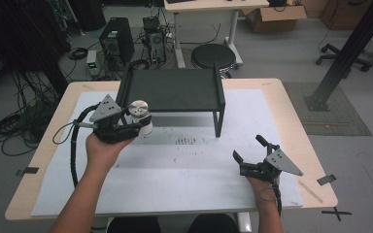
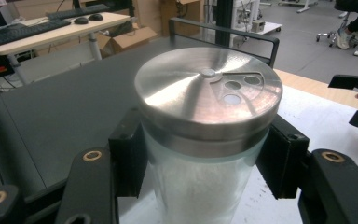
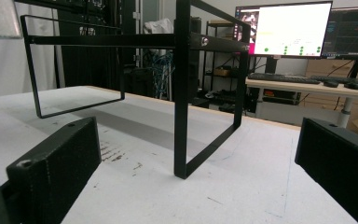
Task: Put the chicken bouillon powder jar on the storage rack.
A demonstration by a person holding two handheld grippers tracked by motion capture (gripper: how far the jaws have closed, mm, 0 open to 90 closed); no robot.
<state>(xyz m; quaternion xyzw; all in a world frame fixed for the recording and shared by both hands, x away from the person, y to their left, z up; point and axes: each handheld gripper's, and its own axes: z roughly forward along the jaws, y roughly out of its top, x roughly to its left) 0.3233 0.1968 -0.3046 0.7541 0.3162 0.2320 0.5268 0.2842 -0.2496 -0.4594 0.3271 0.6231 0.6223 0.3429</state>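
Observation:
A glass shaker [image 1: 140, 116] with a round steel lid and white powder inside is held off the table by my left gripper [image 1: 133, 127], which is shut on its body. In the left gripper view the shaker [image 2: 208, 135] stands upright between the black pads [image 2: 279, 158], its lid about level with the top of the black metal shelf [image 2: 65, 107]. The shelf [image 1: 175, 90] stands at the middle back of the table. My right gripper [image 1: 248, 148] rests open at the front right, nothing between its jaws. Its own view faces the shelf's legs [image 3: 182, 93].
A white mat [image 1: 184, 160] covers most of the wooden table, with dark scuff marks [image 1: 185, 141] near its middle. Behind the table are a round stool [image 1: 212, 56], computer towers and cables on the floor. A black post [image 1: 342, 58] rises at the right.

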